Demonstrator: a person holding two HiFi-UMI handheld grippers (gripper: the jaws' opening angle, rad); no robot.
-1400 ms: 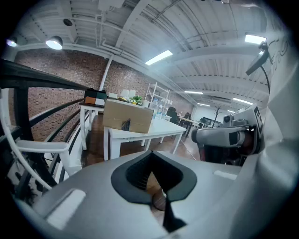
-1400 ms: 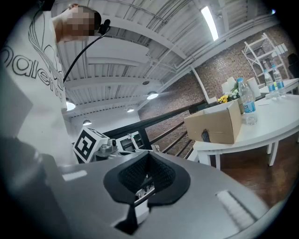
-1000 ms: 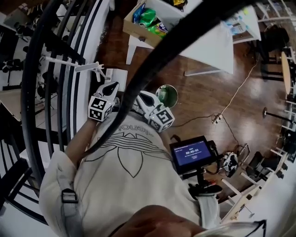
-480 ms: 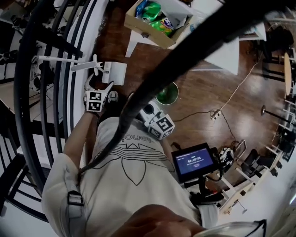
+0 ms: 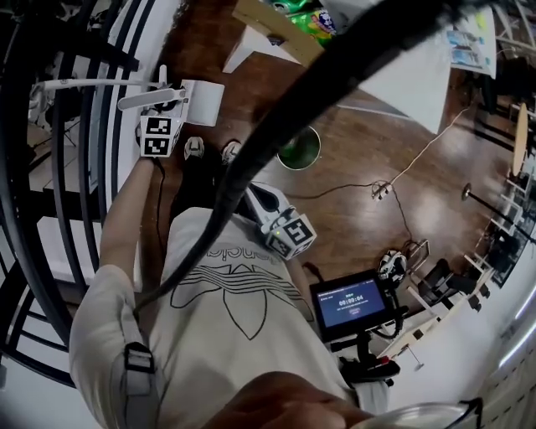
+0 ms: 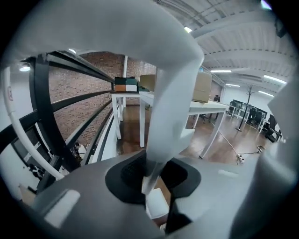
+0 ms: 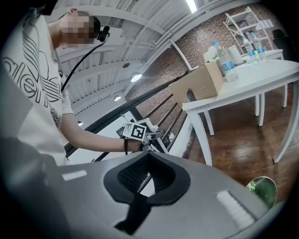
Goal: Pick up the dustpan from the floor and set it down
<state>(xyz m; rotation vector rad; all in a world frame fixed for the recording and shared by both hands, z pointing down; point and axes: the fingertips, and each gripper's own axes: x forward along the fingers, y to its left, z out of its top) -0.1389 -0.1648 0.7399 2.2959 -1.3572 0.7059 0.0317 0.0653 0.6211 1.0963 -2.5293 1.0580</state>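
Observation:
The white dustpan [image 5: 203, 101] lies on the wood floor beside the black railing, its handle [image 5: 141, 100] pointing left. My left gripper [image 5: 164, 109] reaches down to that handle, marker cube behind it. In the left gripper view the white handle [image 6: 174, 93] runs down between the jaws, which are closing on it, with the pads touching its thin end. My left gripper [image 6: 152, 180] holds nothing else. My right gripper [image 5: 256, 198] hangs near my waist, away from the dustpan. In its own view my right gripper [image 7: 147, 175] is shut with nothing in it.
A green-lined bin [image 5: 300, 149] stands on the floor right of my shoes [image 5: 194, 147]. A white table [image 5: 402, 80] carries a cardboard box [image 5: 268, 23] of snacks. Black railing bars [image 5: 105, 167] run along the left. A cable and power strip [image 5: 381, 189] lie to the right.
My left gripper has gone forward and down from my chest to the dustpan's handle, and its jaws opened wide and came in round it. My right gripper sank a little.

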